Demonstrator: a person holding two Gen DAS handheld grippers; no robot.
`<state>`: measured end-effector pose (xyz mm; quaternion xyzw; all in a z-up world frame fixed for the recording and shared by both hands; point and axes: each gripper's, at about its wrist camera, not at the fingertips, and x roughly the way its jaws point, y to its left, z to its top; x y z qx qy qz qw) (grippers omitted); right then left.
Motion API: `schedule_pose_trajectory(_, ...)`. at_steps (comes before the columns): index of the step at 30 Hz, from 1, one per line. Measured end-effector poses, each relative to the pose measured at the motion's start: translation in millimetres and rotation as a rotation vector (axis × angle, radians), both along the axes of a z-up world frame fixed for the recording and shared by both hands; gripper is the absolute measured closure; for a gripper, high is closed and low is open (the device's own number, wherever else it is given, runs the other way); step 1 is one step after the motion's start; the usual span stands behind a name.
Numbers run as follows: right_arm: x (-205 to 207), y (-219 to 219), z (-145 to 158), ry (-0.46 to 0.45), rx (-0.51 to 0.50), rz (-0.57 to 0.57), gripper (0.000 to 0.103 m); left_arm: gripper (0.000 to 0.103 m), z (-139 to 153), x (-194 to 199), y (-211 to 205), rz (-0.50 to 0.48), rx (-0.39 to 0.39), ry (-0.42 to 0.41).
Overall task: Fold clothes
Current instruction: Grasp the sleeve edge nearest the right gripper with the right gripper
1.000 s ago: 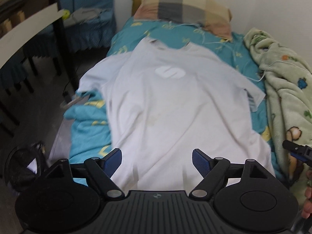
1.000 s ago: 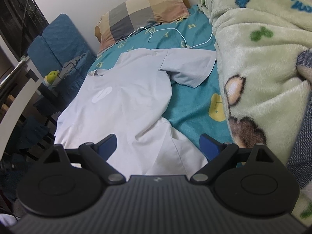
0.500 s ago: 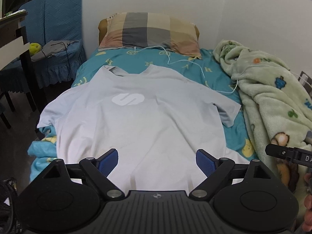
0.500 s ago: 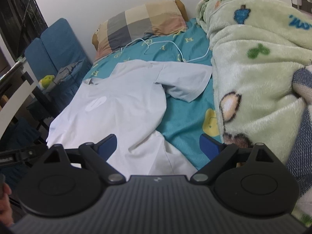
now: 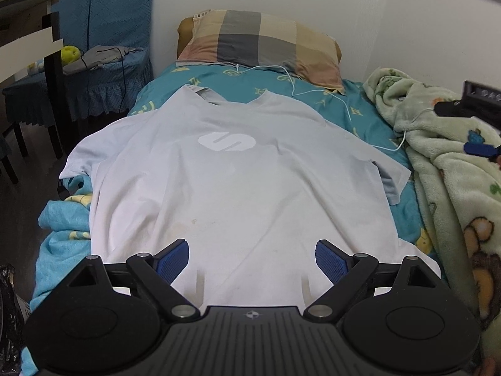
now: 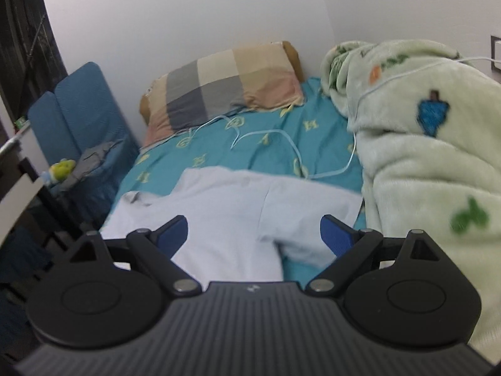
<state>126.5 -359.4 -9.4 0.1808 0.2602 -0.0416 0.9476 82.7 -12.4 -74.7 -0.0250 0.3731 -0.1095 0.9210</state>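
Lying flat: white T-shirt [image 5: 238,194], spreading across the bed [image 5: 313,91], collar toward the pillow [image 5: 260,40].
Left gripper [image 5: 252,258]: gaping wide, holding nothing.
Right gripper [image 6: 253,235]: gaping wide over the sleeve [image 6: 310,216].

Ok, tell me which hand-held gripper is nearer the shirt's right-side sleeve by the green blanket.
Right. The right hand-held gripper hangs open directly over that sleeve, beside the green blanket. The left hand-held gripper is open over the shirt's hem, farther from it.

Left gripper [image 5: 252,258], right gripper [image 6: 253,235]: black linkages, blue ribbed pads, silver pivot screws.
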Motion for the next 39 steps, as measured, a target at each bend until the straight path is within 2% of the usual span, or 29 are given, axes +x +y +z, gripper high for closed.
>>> schedule_pose_trajectory(3, 13, -9, -26, -0.002, 0.012, -0.017, 0.010, 0.012, 0, 2, 3, 0.019, -0.013, -0.005)
schedule_pose_trajectory(6, 20, -12, -54, 0.045, 0.000, -0.029, 0.010, 0.011, 0, 3, 6, 0.038, -0.028, -0.008)
schedule_pose_trajectory(9, 24, -12, -70, 0.071, -0.010, -0.037, 0.010, 0.010, -2, 5, 10, 0.066, -0.048, 0.006)
schedule_pose_trajectory(13, 26, -18, -83, 0.095, 0.090, -0.043, 0.010, 0.010, -8, 8, 15, 0.095, -0.087, 0.052)
schedule_pose_trajectory(20, 25, -27, -97, 0.118, 0.153, -0.066, 0.010, 0.010, -11, 6, 9, 0.100, -0.073, 0.064)
schedule_pose_trajectory(28, 20, -45, -108, 0.074, 0.391, -0.093, 0.010, 0.008, -7, 2, 8, 0.101, -0.092, 0.059)
schedule_pose_trajectory(32, 23, -57, -128, 0.084, 0.638, -0.131, 0.010, 0.008, -7, 4, 8, 0.099, -0.114, 0.063)
schedule_pose_trajectory(36, 29, -69, -155, 0.100, 0.867, -0.243, 0.009, 0.008, -11, 10, 8, 0.100, -0.154, 0.081)
schedule_pose_trajectory(39, 44, -71, -165, 0.103, 0.868, -0.291, 0.009, 0.008, -15, 17, 11, 0.102, -0.194, 0.101)
